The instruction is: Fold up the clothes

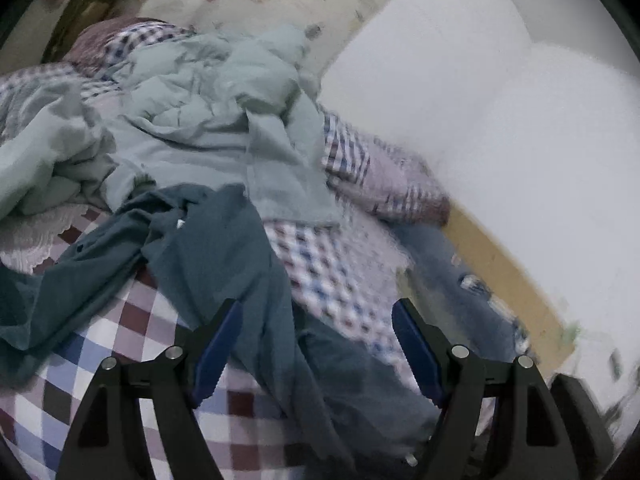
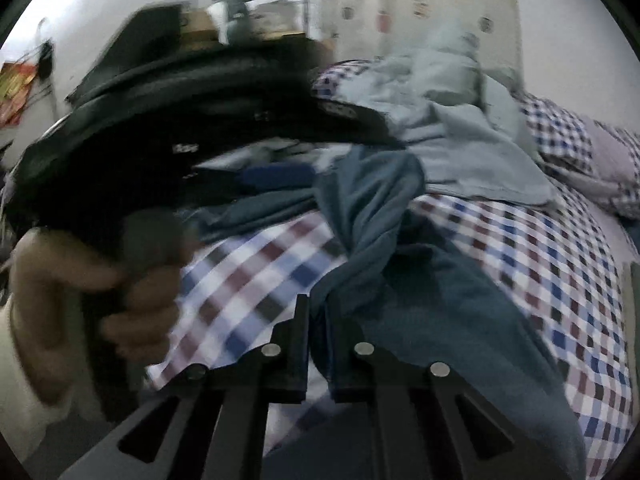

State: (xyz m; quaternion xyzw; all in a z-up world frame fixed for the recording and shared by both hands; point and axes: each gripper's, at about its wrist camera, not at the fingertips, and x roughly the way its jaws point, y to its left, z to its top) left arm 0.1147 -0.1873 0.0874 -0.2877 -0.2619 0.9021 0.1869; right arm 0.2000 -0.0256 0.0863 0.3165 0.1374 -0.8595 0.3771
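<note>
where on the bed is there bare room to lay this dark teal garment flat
Bare checked sheet lies right of the teal garment, below the pale green pile. Another patch sits left of the left gripper. The head of the bed is crowded with piled clothes and the plaid quilt.

**A bedroom in a home**

A checked bedsheet (image 1: pixel 132 320) is covering a bed, with loose clothes (image 1: pixel 192 112) lying heaped toward twelve o'clock. A patterned curtain (image 2: pixel 420 4) is hanging beyond the pile at one o'clock, and plain white walls (image 1: pixel 500 120) are closing in the bed at three o'clock.
</note>
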